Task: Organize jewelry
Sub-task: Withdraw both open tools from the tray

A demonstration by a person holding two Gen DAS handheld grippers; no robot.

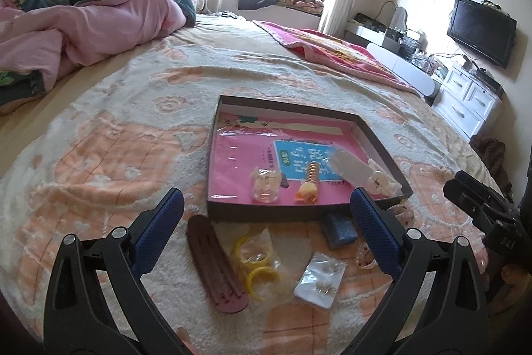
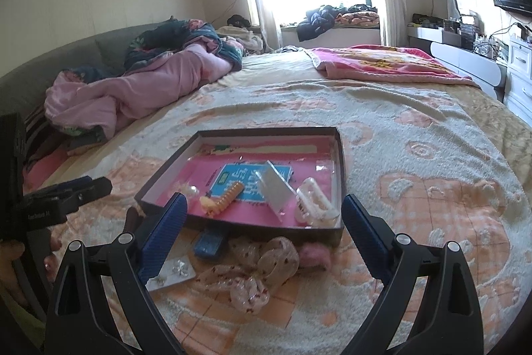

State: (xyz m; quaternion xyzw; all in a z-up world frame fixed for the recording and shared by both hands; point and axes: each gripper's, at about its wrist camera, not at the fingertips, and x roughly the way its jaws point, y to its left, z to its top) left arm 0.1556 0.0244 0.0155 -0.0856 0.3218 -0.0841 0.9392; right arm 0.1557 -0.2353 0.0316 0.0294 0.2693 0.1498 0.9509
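Hovering with both tools spread wide and empty, my left gripper [image 1: 266, 235] frames the brown barrette [image 1: 216, 268], yellow hoops [image 1: 256, 265] and earring card [image 1: 319, 280] on the bedspread [image 1: 116, 155]. My right gripper [image 2: 262, 242] frames the crumpled clear bags [image 2: 262, 265]. I judge sorting half done; next, pinch one flat, slippery piece and carry it to the shallow tray [image 1: 379, 138].
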